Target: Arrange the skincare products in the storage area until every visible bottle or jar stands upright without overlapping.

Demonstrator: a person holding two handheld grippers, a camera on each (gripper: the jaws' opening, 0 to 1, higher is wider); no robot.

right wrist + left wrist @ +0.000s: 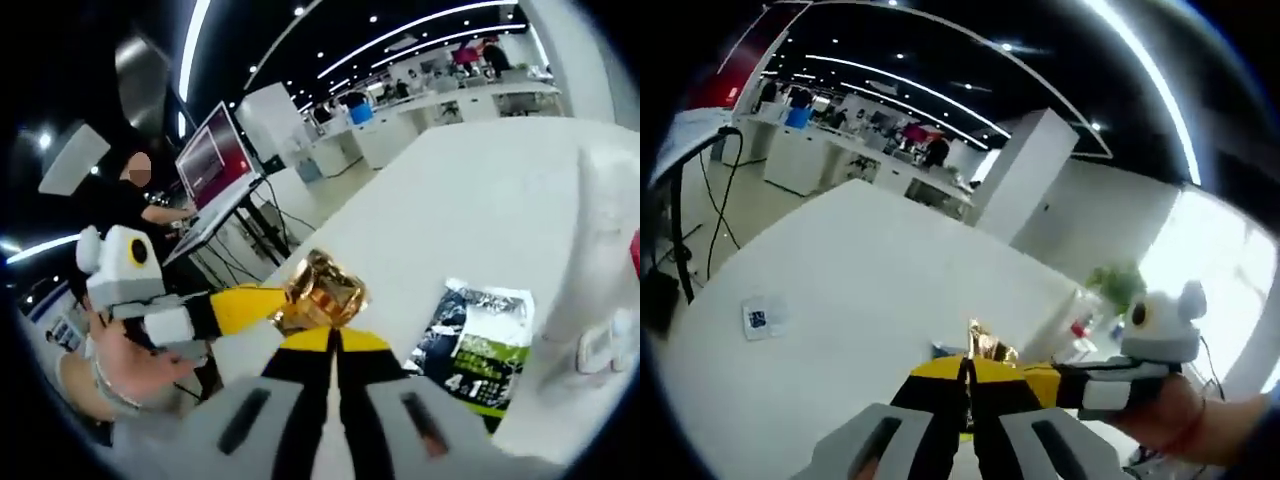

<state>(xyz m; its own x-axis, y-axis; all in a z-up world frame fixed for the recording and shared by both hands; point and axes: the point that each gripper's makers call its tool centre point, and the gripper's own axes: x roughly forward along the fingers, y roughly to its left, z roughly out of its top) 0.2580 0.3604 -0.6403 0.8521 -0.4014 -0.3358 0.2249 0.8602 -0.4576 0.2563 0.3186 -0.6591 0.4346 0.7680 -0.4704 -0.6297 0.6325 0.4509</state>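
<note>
Right gripper (328,345): jaws closed together, tips touching the gold crinkled-foil object (322,290) just ahead of them; actual grasp cannot be confirmed. Left gripper (968,378): jaws closed, meeting the same foil from the opposite side. Both equally near. Foil is shiny, crumpled, compact, held above the white table (470,190). A green-and-black sachet (478,345) lies flat to the right.
</note>
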